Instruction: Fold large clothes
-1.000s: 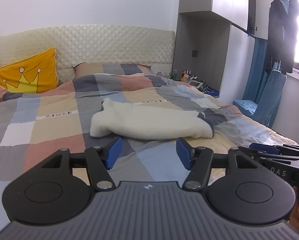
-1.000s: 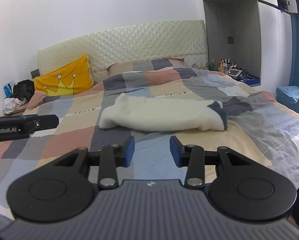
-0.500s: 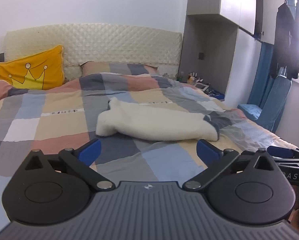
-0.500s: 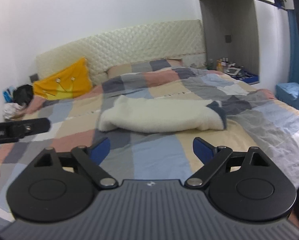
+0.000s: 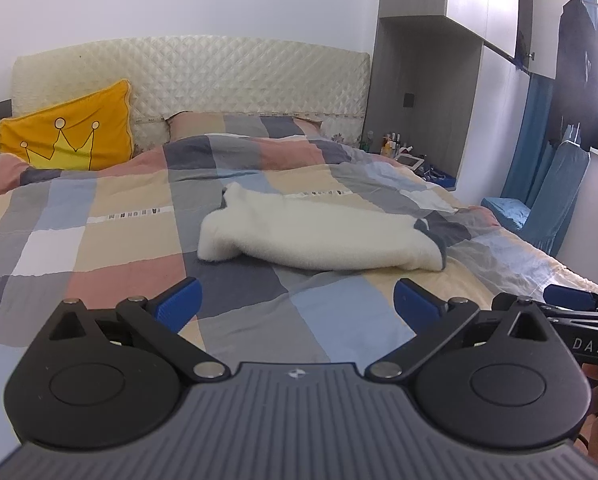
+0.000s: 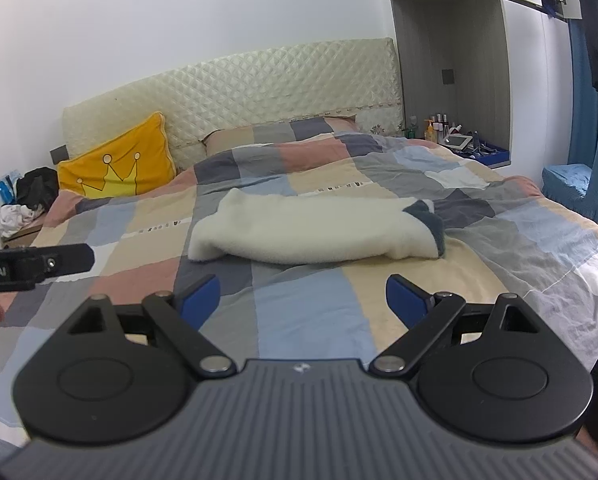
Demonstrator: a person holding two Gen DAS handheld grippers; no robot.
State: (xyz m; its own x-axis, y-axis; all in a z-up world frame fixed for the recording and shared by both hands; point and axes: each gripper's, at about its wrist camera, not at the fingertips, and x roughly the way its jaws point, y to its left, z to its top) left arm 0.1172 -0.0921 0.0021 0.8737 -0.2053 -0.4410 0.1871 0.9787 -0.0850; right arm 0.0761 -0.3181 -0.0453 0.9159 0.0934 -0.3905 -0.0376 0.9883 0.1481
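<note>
A cream fleece garment (image 5: 319,236) (image 6: 311,232) with a grey edge at its right end lies folded into a long bundle across the middle of the bed. My left gripper (image 5: 297,304) hovers above the foot of the bed, short of the garment, its blue pads (image 5: 179,306) spread wide with nothing between them. My right gripper (image 6: 303,300) is held the same way, open and empty, also short of the bundle. The right gripper shows at the right edge of the left wrist view (image 5: 571,300), and the left gripper at the left edge of the right wrist view (image 6: 59,262).
The bed carries a checked quilt (image 5: 99,248) in grey, beige, pink and blue. A yellow crown pillow (image 5: 71,136) leans on the quilted headboard (image 5: 219,76). A shelf with bottles (image 6: 439,124) and a blue chair (image 5: 539,208) stand to the right. Dark clothes (image 5: 579,72) hang by the window.
Both grippers have opened from a narrow gap to wide. Neither hand has shifted; the garment lies as before.
</note>
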